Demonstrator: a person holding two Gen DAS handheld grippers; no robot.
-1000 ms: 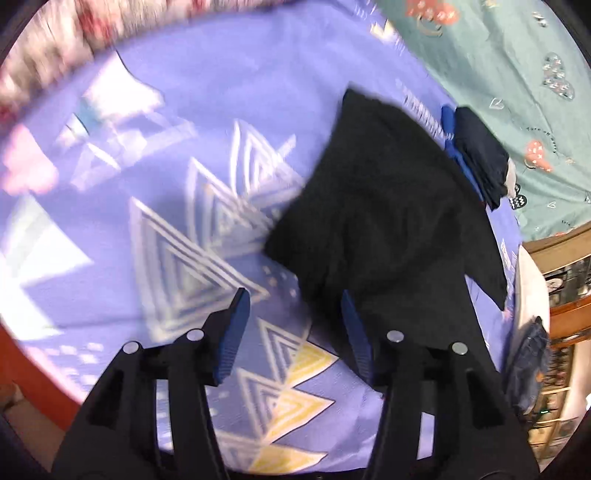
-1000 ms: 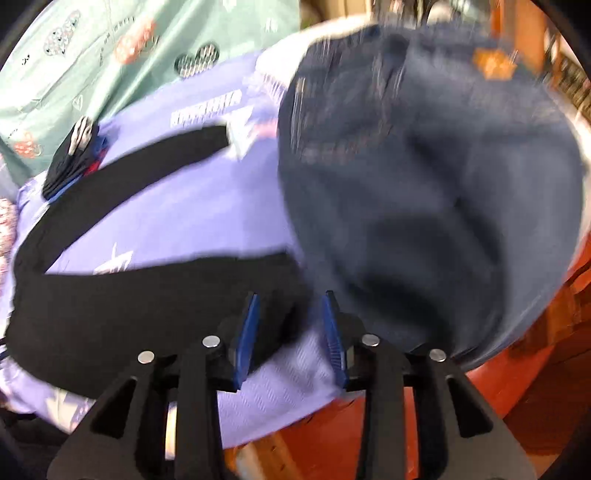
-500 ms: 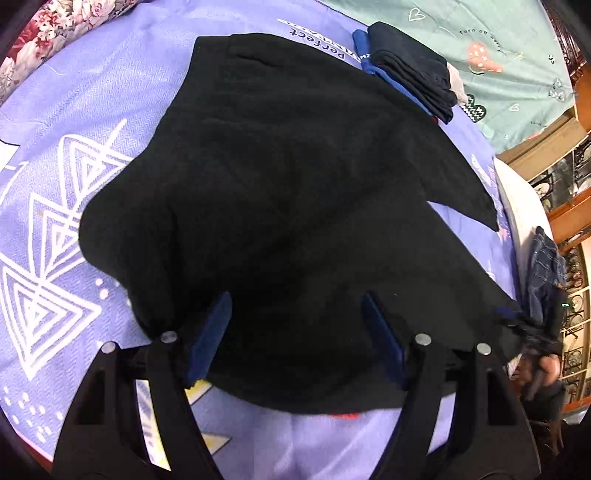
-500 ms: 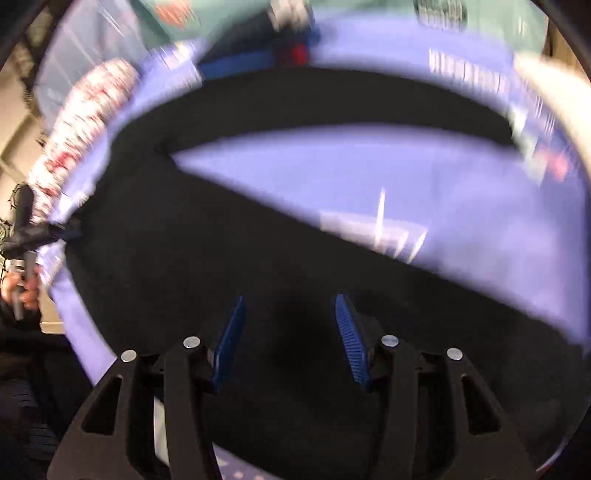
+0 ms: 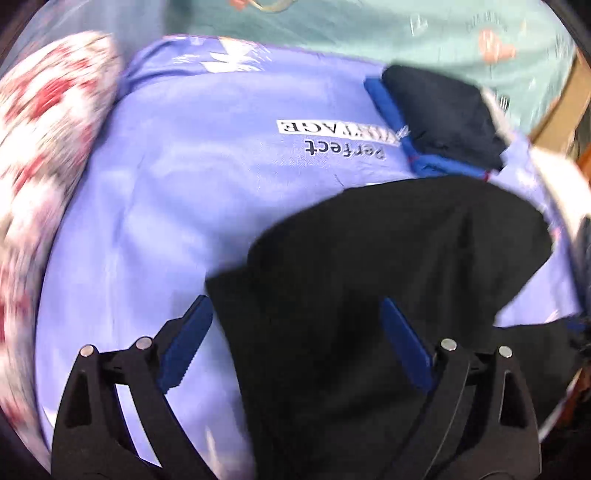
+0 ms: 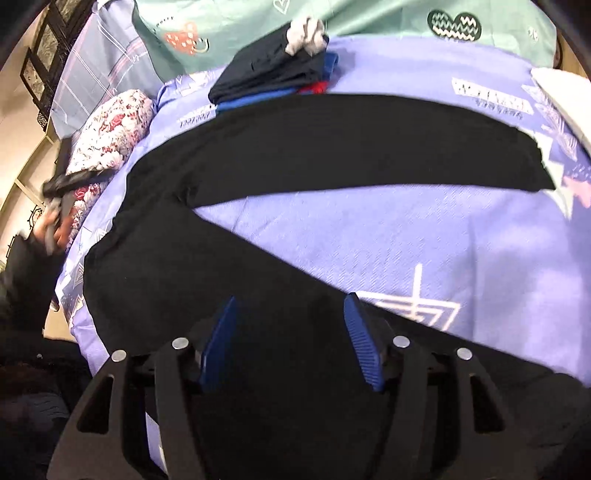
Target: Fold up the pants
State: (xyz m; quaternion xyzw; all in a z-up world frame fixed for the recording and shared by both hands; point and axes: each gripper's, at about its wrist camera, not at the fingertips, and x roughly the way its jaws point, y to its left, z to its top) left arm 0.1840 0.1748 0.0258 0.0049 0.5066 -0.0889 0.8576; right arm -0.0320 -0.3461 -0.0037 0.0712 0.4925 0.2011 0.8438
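Black pants [image 6: 295, 155] lie spread on a purple patterned sheet [image 6: 424, 236], legs apart in a V: one leg runs to the far right, the other passes under my right gripper. My right gripper [image 6: 290, 314] is open, its blue pads over the near leg. In the left wrist view the pants [image 5: 388, 266] fill the lower right. My left gripper [image 5: 295, 317] is wide open over the waist end, its left pad [image 5: 186, 343] above bare sheet [image 5: 184, 184]. The left wrist view is blurred by motion.
A stack of folded dark and blue clothes [image 6: 273, 74] [image 5: 443, 114] sits at the far edge of the sheet. A floral cushion [image 6: 107, 133] [image 5: 40, 147] lies at the left. A teal sheet [image 6: 332, 22] lies behind.
The left view has swung from over the pants' middle toward their far end and the folded stack. The right view has steadied, showing both legs laid out. Both grippers stay open.
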